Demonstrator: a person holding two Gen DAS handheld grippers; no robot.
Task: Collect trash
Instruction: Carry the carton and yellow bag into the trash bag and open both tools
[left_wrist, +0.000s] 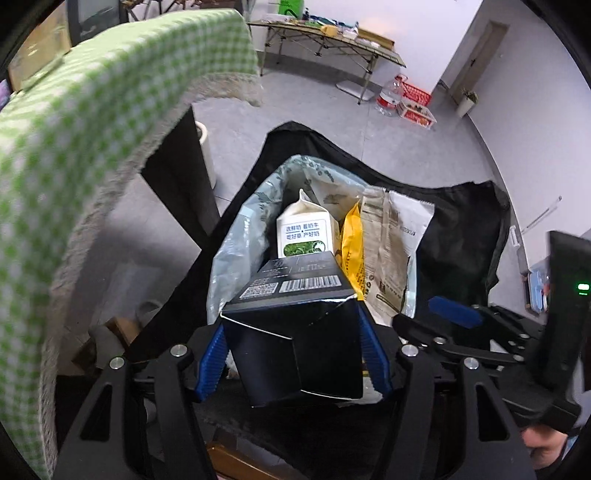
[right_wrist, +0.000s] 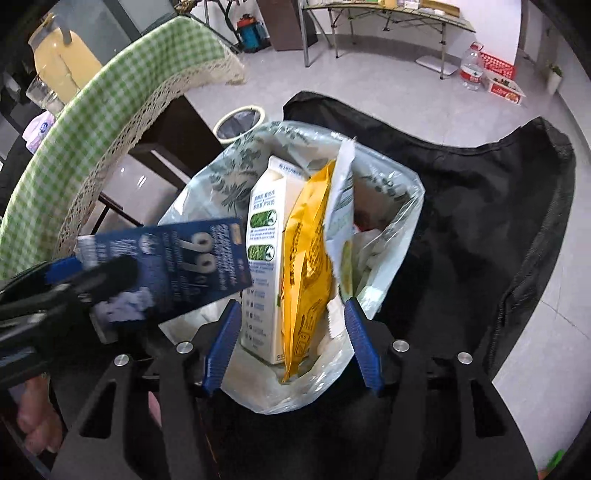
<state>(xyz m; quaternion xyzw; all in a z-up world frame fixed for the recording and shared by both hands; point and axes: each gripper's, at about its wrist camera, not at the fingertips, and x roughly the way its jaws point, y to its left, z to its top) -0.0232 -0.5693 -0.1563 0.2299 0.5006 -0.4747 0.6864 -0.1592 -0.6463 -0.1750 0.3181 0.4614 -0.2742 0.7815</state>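
- Box: a dark carton with a barcode and a QR code on one face, big white "99" print on its blue side in the right wrist view, one end flap creased and partly open.
- The left gripper pinches this box between its blue pads, holding it just above the near rim of the bag.
- The right gripper is spread, nothing between its fingers, poised over the bag's mouth.
- Bag: a pale plastic liner with a leaf print, open at the top, sitting in a black fabric holder.
- Inside stand a white milk carton with green panels, a yellow pouch beside it, and a torn white wrapper leaning against the pouch.
- A green checked tablecloth with a lace hem hangs to the left of the bag.
- The bottom of the bag is hidden by its contents; the small print on the box is blurred in the right wrist view.
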